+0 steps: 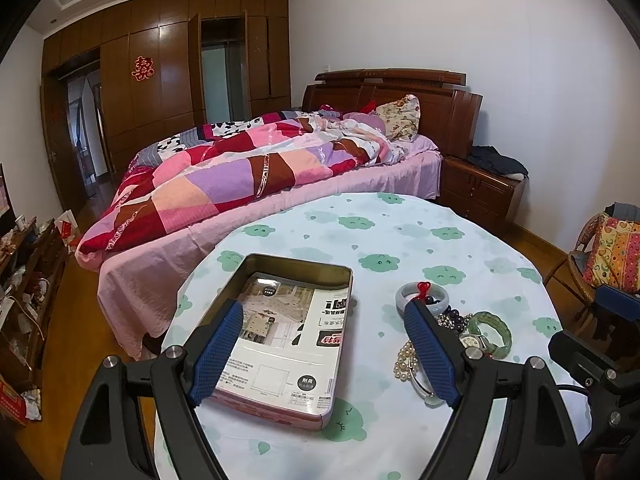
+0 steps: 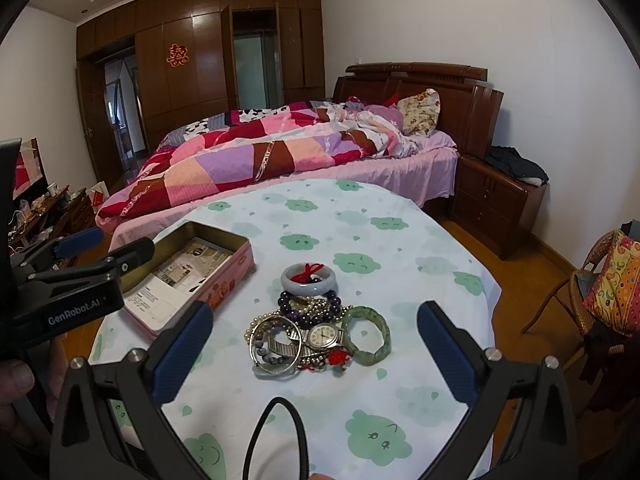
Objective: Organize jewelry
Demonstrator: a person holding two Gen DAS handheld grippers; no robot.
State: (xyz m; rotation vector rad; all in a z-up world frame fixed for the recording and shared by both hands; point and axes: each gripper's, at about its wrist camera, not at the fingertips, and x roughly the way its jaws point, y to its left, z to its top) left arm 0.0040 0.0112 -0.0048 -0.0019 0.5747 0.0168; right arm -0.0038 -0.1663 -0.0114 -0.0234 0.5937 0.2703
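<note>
- Jewelry pile lies on a round table covered in a pale cloth printed with green clouds, directly ahead of the right gripper and framed between its two blue fingers.
- Right gripper is spread wide and holds nothing; it hovers above the near edge of the pile without touching it.
- Left gripper is also spread wide and empty. It hangs over the near end of an open tin box, which sits on the table to the left of the pile.
- The pile is a loose tangle: a pale bangle with a red cord at the far end, dark bead bracelets just nearer, a wristwatch with a metal band in the middle, a green bangle on the right side, and pearl strands and a metal ring on the left.
- The tin box runs lengthwise away from the viewer, lid off, with printed paper lining the bottom. It is near the pile but not touching it.
- Judged from this layout, the right hand is the nearer one for picking; each piece would travel leftward to the box.
- The pieces overlap, so lifting one may drag its neighbours.
- A black cable loops in the foreground below the right gripper; a bed and wardrobe stand well behind the table.
</note>
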